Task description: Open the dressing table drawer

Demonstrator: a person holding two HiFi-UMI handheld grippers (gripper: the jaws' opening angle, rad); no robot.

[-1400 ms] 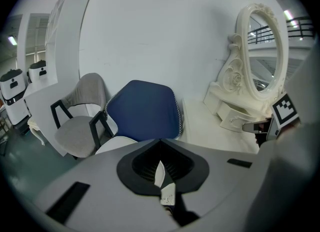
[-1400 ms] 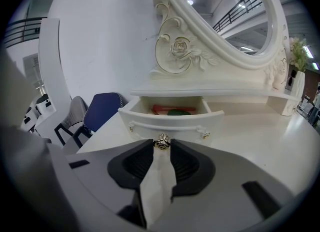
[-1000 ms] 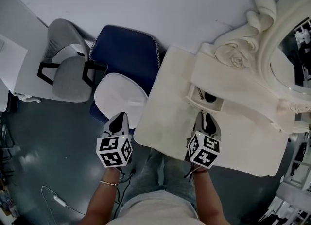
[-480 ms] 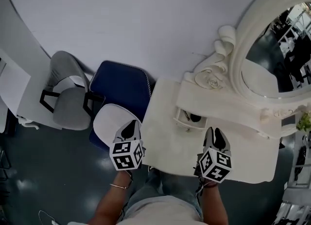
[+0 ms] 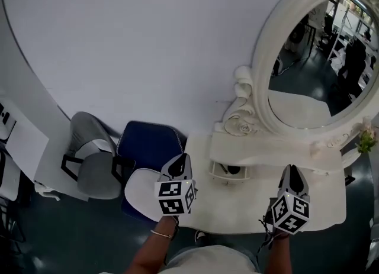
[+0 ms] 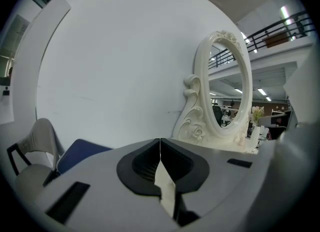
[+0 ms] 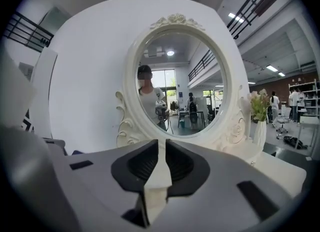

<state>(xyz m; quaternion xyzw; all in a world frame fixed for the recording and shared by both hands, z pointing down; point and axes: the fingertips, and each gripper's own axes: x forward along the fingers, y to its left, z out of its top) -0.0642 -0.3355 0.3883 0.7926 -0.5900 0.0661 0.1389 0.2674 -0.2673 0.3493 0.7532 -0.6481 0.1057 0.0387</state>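
**Head view with both gripper views.** The drawer (image 5: 224,177) of the dressing table stands pulled out from the shelf under the mirror (image 5: 308,71), with a dark item lying in it. It sits ahead of and between my two sets of jaws, nearer the left gripper (image 5: 181,159) than the right gripper (image 5: 293,171).

**Change over the last second.** The right jaws were just beside the drawer front, low over the tabletop (image 5: 320,205). Both grippers have since lifted and drawn back toward me, and neither now touches the drawer. The drawer appears as far out as before.

**Right jaws.** They are closing, with a narrow slit left at the tips and nothing between them. The mirror is straight ahead of them.

**Left jaws.** They are clenched tip to tip on nothing. The mirror is off to their right and a blue chair (image 5: 148,144) to their left.

**Reading.** I judge the opening done and the hands in retreat. No further pull looks needed.
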